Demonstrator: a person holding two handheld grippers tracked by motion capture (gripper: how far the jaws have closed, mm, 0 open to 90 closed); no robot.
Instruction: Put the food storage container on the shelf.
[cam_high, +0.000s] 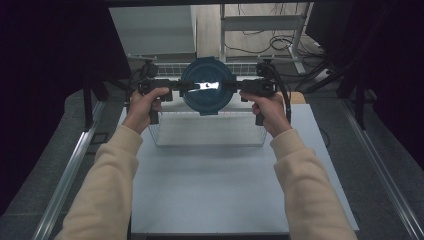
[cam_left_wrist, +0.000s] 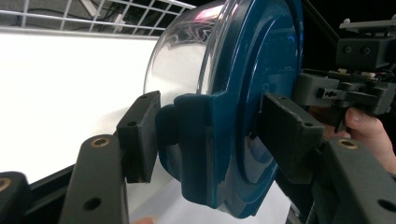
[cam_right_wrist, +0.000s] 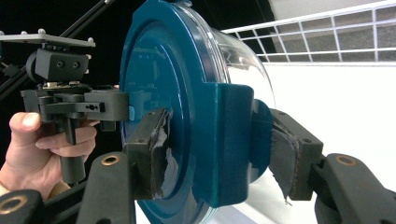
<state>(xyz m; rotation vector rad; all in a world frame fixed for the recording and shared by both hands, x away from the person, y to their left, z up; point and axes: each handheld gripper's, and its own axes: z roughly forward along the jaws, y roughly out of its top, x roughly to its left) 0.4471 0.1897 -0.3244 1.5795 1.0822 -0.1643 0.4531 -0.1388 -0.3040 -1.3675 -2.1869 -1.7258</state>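
Over the pale worktop (cam_high: 215, 190), each hand-held gripper, left (cam_high: 176, 86) and right (cam_high: 235, 86), is clamping a latch of the rigid, slick container (cam_high: 206, 85) (likely light).

Pale grey table (cam_high: 225, 185) at centre, flanked by dark grey carpeted floor (cam_high: 45, 150) with metal rails (cam_high: 70, 170) along both sides. Beyond, metal shelf frame (cam_high: 260, 22) over loose cables (cam_high: 280, 42); black curtains (cam_high: 55, 45) left and right.

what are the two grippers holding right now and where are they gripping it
Both hold one blue-lidded clear container: left gripper and right gripper each clamp a lid latch tab on opposite sides.
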